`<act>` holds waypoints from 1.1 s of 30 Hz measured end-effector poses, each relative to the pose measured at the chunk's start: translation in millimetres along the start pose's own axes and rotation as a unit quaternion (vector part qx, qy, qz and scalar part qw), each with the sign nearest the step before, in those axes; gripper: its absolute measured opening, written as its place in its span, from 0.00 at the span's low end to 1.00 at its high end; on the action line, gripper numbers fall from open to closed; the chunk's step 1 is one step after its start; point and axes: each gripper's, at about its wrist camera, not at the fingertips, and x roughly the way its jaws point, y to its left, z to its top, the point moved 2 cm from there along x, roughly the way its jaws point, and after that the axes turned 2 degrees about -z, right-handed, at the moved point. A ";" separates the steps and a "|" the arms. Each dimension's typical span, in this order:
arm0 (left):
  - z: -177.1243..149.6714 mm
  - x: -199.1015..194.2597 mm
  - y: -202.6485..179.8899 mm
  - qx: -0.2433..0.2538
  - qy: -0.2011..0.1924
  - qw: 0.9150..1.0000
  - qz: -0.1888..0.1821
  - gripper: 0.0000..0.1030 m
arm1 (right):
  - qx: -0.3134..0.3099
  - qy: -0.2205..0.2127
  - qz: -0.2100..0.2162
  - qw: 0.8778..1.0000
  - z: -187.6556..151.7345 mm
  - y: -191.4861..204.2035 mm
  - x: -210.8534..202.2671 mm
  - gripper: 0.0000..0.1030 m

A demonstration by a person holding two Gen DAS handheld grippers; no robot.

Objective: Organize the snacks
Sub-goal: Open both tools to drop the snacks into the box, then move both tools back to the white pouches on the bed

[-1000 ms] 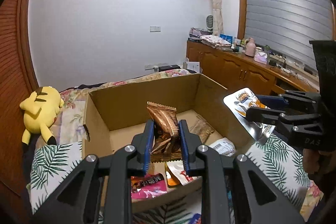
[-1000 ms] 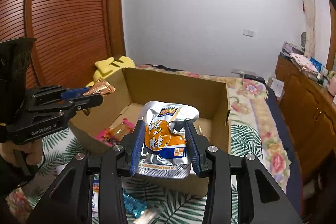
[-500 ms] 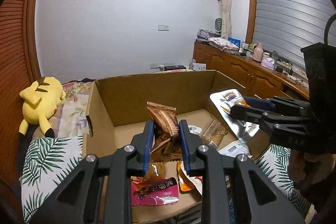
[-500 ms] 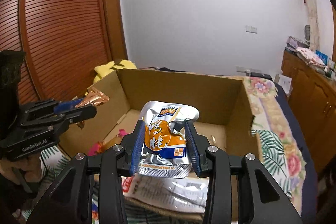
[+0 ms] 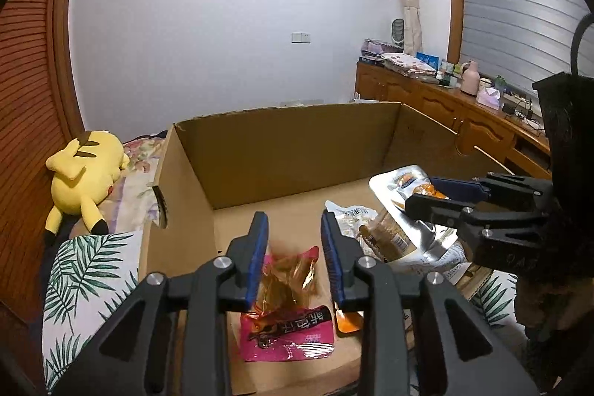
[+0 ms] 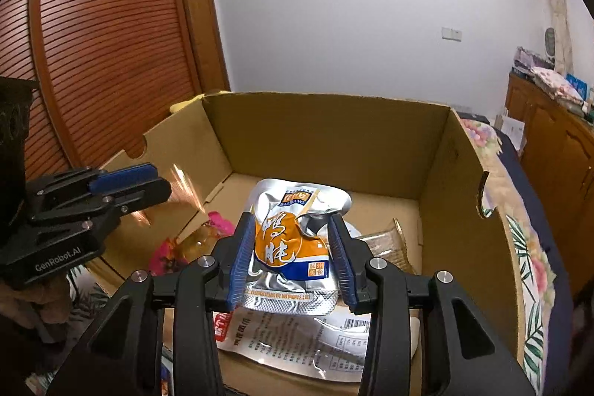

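The left gripper (image 5: 294,247) is opening, and the brown wrapper (image 5: 287,279) it held a second ago now drops blurred into the cardboard box (image 5: 282,151)

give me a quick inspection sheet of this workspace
surface: leaf-print bedspread under an open brown cardboard box
job's things: silver and orange foil snack pouch between the right claw's pads; coppery wrapper blurred, dropping onto a pink snack packet
clutter: white printed packet in box
grippers: left claw opening, empty; right claw opening
cables: nothing seen
surroundings: yellow plush toy, wooden cabinets
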 end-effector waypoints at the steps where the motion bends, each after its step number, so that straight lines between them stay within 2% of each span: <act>1: -0.2 0.1 -0.8 0.002 0.000 1.000 -0.001 0.33 | 0.001 -0.001 0.000 1.000 0.0 -0.2 -0.1 0.40; 4: -1.9 0.9 -2.0 0.010 0.001 1.000 0.000 0.39 | -0.001 -0.005 -0.004 1.000 0.1 0.3 0.6 0.45; 8: -1.6 1.9 -2.0 0.011 0.001 1.000 0.000 0.39 | -0.001 -0.006 -0.005 1.000 -1.1 3.0 0.8 0.49; 11: -1.8 1.8 -1.8 0.012 0.001 1.000 -0.001 0.41 | -0.001 -0.007 -0.004 1.000 -1.7 2.7 0.2 0.52; 15: -1.9 -2.1 -3.0 0.015 -0.007 1.000 0.002 0.48 | -0.004 -0.008 -0.004 1.000 -1.3 3.5 -1.9 0.52; 23: 2.7 -10.1 -5.7 0.016 -0.016 1.000 -0.001 0.48 | -0.003 -0.023 0.002 1.000 -2.5 10.4 -33.7 0.53; 33: 14.8 -49.3 -16.7 0.027 -0.041 0.999 -0.005 0.49 | 0.012 -0.021 0.006 1.000 -23.2 25.3 -73.9 0.55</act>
